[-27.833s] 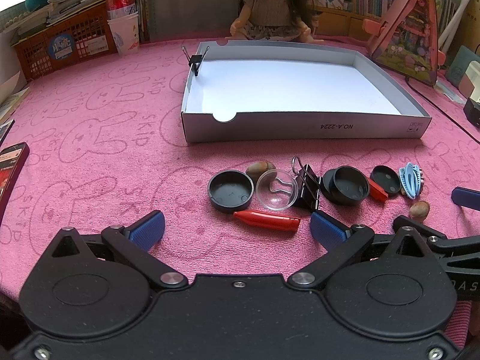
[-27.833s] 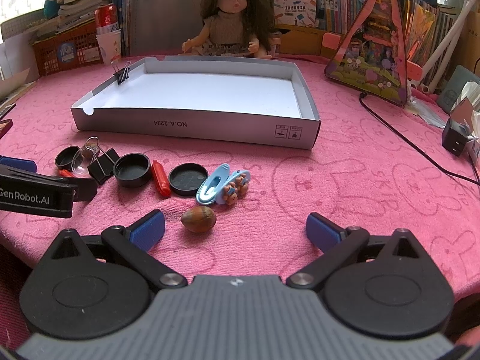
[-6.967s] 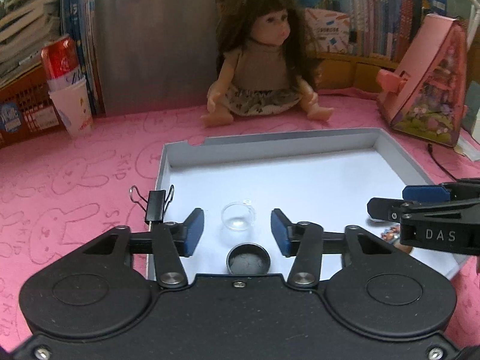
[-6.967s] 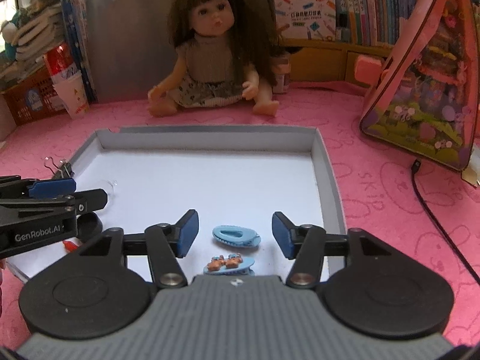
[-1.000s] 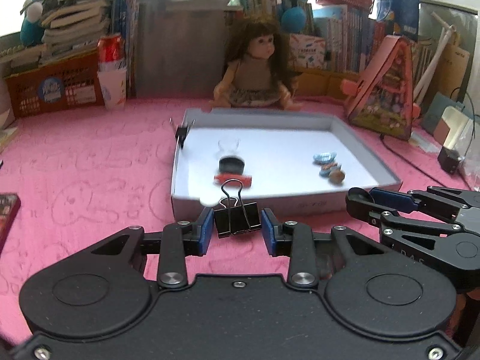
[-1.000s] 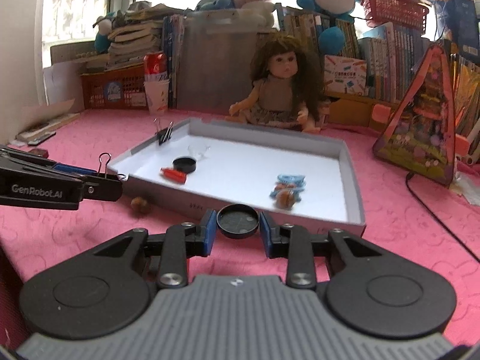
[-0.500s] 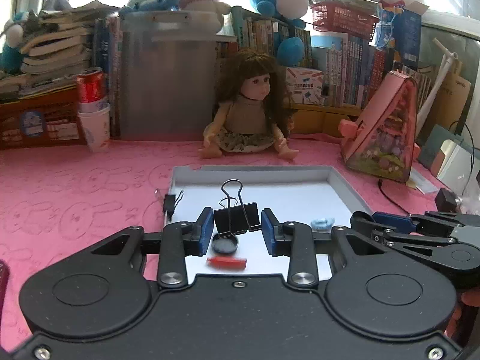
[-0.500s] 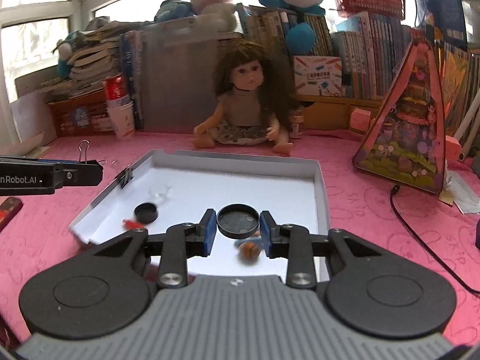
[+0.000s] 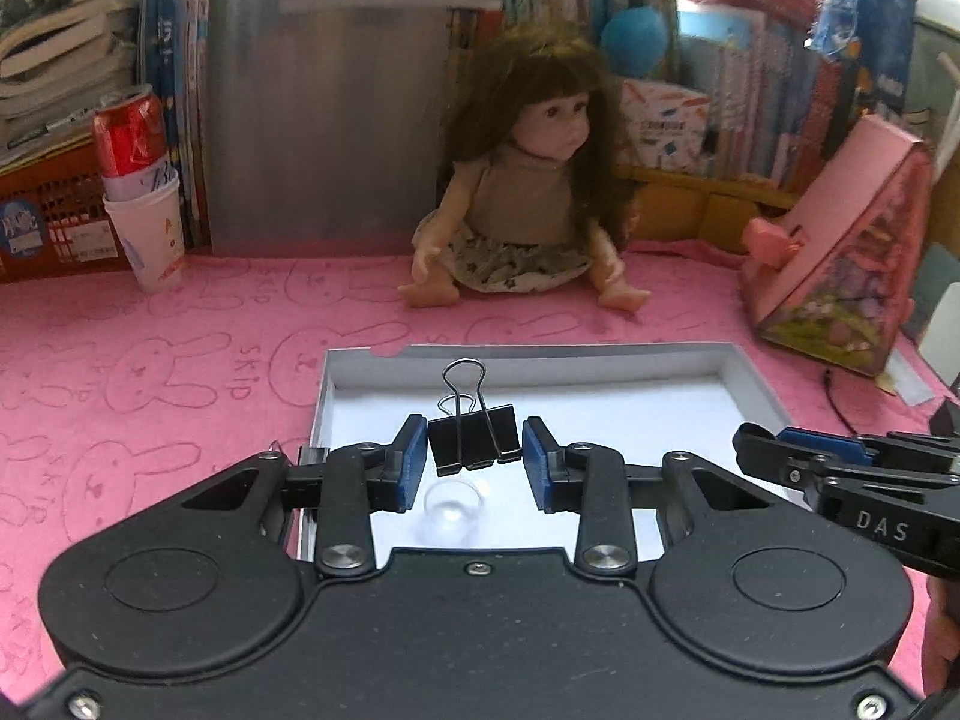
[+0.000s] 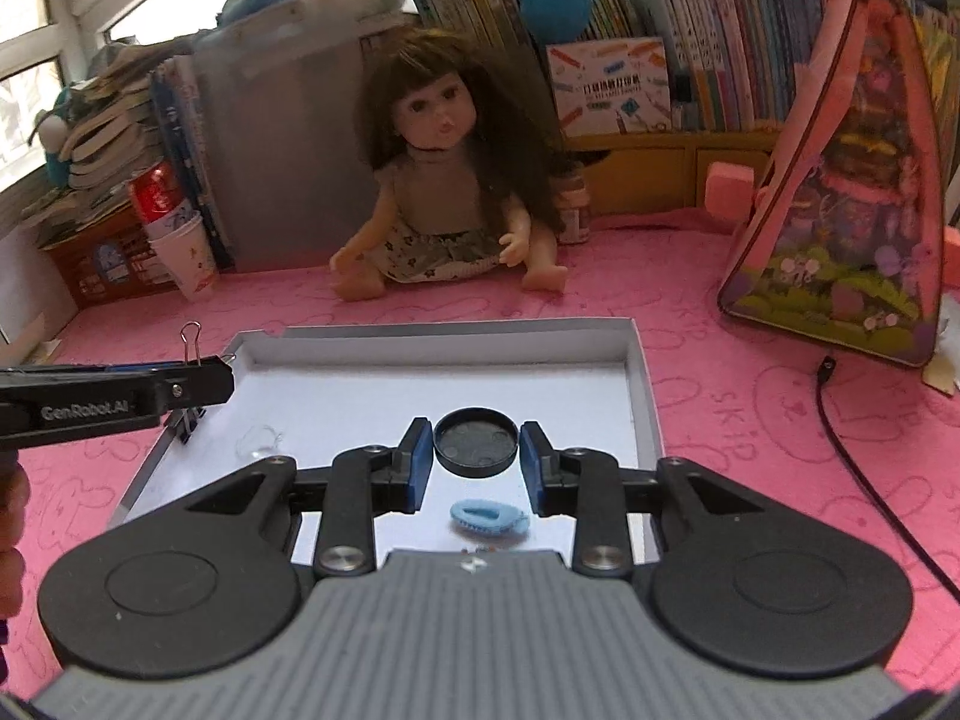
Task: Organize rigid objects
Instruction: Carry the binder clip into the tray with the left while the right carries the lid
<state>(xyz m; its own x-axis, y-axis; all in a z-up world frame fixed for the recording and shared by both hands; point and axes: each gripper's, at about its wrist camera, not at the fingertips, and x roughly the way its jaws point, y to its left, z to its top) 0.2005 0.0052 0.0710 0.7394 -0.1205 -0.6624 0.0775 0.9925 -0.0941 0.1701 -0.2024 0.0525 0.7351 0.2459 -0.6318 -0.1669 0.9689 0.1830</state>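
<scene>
My left gripper (image 9: 474, 450) is shut on a black binder clip (image 9: 473, 441) with its wire handles up, held over the left part of the white tray (image 9: 540, 357). Below it a clear round lid (image 9: 451, 510) lies on the tray floor. My right gripper (image 10: 476, 450) is shut on a black round lid (image 10: 476, 437), held over the middle of the same tray (image 10: 641, 372). Under it lies a blue hair clip (image 10: 487, 517). The left gripper (image 10: 198, 383) shows at the left of the right wrist view, the right gripper (image 9: 762, 447) at the right of the left wrist view.
A second binder clip (image 10: 191, 420) is clamped on the tray's left wall. A doll (image 9: 528, 204) sits behind the tray on the pink cloth. A red can in a paper cup (image 9: 141, 192) stands back left. A pink triangular toy house (image 10: 852, 180) and a black cable (image 10: 864, 474) are at right.
Both grippers have moved forward from in front of the tray to above it, each still holding its object. The doll and back shelf look nearer.
</scene>
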